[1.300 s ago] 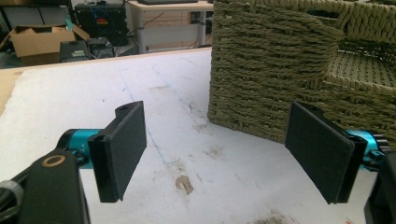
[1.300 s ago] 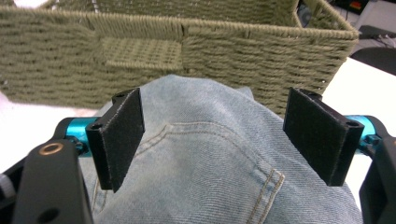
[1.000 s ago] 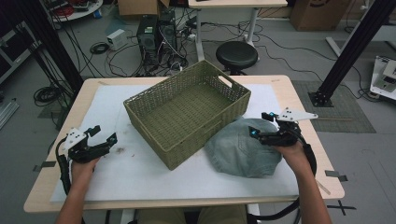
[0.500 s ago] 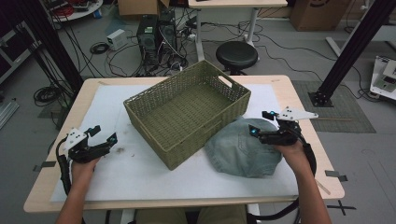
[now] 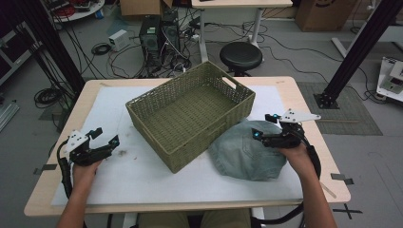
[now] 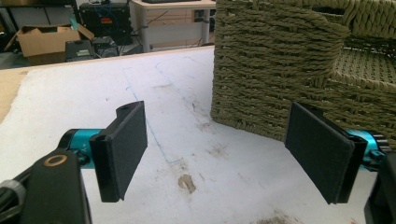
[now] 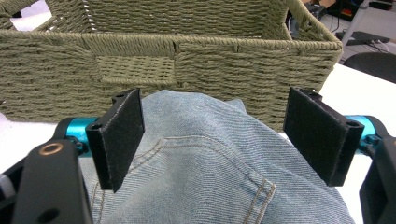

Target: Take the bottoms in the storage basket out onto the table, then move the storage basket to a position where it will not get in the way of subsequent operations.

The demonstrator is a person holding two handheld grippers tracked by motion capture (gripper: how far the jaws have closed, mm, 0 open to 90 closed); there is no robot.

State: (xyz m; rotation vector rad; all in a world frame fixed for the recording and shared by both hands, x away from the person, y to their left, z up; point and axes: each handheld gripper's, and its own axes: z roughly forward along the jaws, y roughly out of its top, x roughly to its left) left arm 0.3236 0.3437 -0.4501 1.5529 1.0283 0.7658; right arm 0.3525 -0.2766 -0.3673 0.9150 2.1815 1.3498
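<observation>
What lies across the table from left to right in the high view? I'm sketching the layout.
Left gripper → woven basket → bundled denim garment → right gripper, open above the denim's right part.

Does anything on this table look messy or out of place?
Slightly. The denim garment lies crumpled in a heap against the woven basket, which sits skewed to the table edges. Brownish stains mark the white mat.
</observation>
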